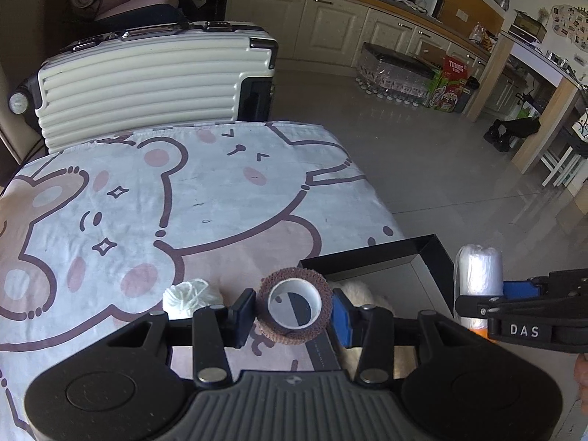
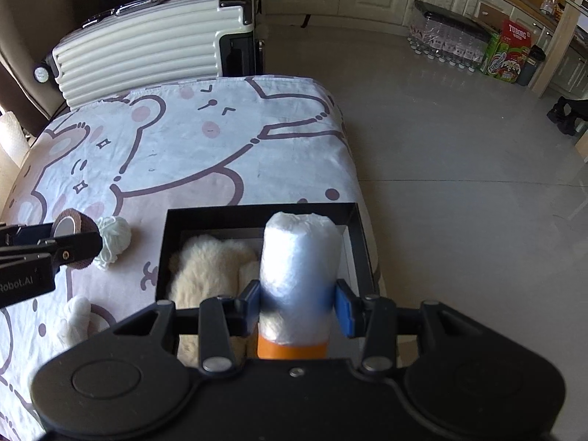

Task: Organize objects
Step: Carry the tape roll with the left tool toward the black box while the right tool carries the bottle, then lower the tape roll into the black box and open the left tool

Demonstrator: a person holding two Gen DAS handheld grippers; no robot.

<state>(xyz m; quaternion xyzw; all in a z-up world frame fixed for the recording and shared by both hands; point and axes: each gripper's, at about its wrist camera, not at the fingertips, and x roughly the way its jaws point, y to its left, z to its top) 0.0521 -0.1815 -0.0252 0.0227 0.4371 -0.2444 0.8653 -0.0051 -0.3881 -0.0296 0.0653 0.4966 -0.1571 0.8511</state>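
left gripper (image 1: 293, 310) clamps brown tape roll (image 1: 294, 308), its hollow axis pointing toward the camera, near black box (image 1: 371, 250). right gripper (image 2: 297, 303) clamps plastic bag roll (image 2: 299, 264), long axis upright, over the box.

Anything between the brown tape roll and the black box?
Only the white yarn ball, on the cloth between the brown tape roll and black box; right wrist view.

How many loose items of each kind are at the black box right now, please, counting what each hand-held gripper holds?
Brown tape roll with white core, in the left hand-held gripper: 1
White plastic-bag roll with orange core, in the right hand-held gripper: 1
White yarn balls on the cloth: 2
Cream fluffy plush inside the black box: 1
Total: 5
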